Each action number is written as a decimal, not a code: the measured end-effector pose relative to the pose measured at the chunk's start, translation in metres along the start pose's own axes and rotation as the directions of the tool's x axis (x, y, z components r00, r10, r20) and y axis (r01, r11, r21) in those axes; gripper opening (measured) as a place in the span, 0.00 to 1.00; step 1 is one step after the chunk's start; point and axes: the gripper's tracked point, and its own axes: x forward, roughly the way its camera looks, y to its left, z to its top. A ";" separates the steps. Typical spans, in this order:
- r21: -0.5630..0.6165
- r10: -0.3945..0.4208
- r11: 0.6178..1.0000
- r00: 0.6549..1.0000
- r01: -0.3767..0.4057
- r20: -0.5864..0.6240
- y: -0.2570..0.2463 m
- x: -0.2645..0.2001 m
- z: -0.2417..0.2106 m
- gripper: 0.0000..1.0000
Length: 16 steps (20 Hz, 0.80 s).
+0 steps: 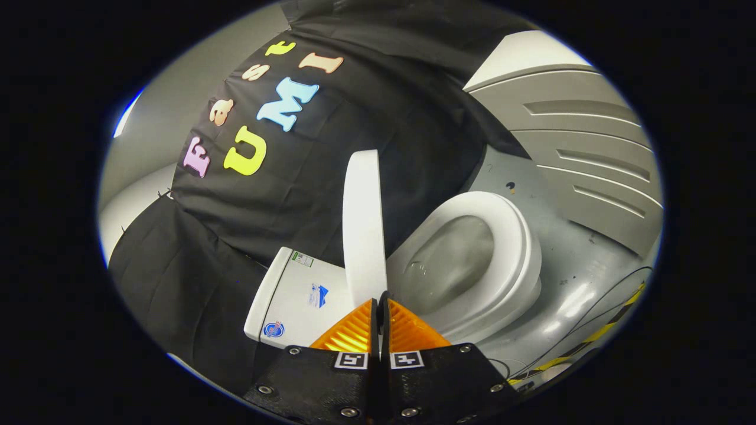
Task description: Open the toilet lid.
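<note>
White plastic runs straight up ahead of me: the toilet lid (363, 227) stands raised, seen edge-on, its near rim just at the tips of the tongs (381, 302). The two fingers of the tongs sit pressed almost together with only a thin dark slit between them, and I cannot tell whether the lid's edge is pinched in that slit or merely touching the tips. To one side of the lid I see the toilet tank (295, 298), white with a few small stickers on it, backed against the black cloth wall (266, 200). To the other side the seat (508, 236) lies down on the bowl (455, 260), its ring fully uncovered and the grey inside of the bowl open to view. Beyond the seat is a grey floor (555, 254) with some dark specks, and a grey ribbed panel (585, 141) rises behind it. Thin black cables (596, 310) and a strip of yellow-and-black tape (602, 333) lie on the floor near the bowl's base.
</note>
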 end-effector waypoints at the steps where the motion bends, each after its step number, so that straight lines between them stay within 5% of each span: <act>1: -0.019 -0.007 1.000 1.000 0.007 0.005 0.002 0.000 0.000 0.00; 16: -0.229 0.074 0.971 0.997 -0.074 -0.006 0.073 0.006 -0.007 0.00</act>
